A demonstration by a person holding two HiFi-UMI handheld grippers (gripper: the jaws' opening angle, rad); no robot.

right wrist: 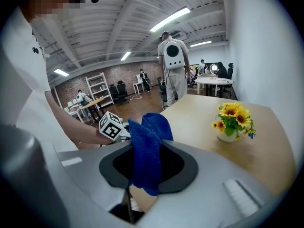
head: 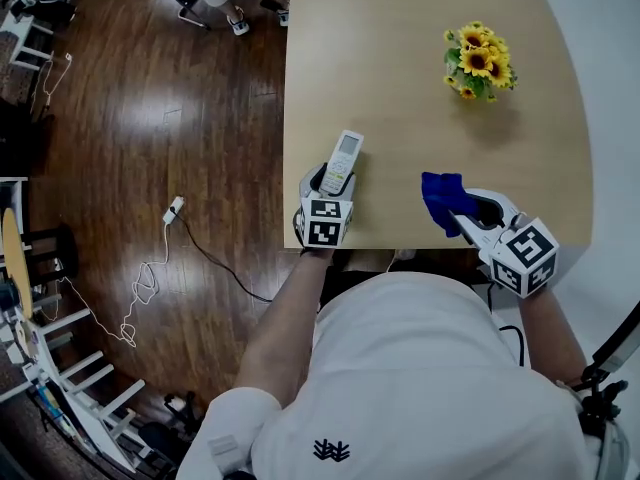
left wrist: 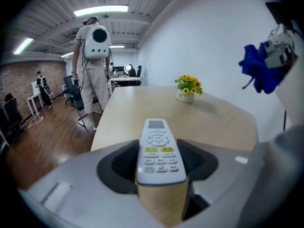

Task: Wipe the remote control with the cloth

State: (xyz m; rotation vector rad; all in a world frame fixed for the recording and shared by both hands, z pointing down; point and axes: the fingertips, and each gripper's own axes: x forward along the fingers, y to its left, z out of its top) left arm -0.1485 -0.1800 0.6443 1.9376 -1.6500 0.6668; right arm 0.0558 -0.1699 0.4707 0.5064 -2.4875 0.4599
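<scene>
Remote control [head: 344, 160], white, clamped at its lower end between the jaws of the left gripper [head: 335, 182], which stand narrowed onto its two long edges. Its button face is up. Its long axis runs away from me over the near left corner of the table [head: 420, 98], display end farthest out and leaning a little to the right in the head view. Whether that far end rests on the tabletop I cannot tell.

The right gripper [head: 468, 206] is closed on a bunched blue cloth [head: 443, 198], which stands up and forward out of its jaws. The cloth lies to the right of the remote control, apart from it, at about the same depth along the table's near edge. From the right gripper view I see the left gripper's marker cube just past the cloth, to its left.

I judge that the coming move belongs to the right gripper: carry the cloth leftward onto the button face, then stroke along the long axis. The pot of sunflowers [head: 480, 61] stands well clear, farther out on the table.
</scene>
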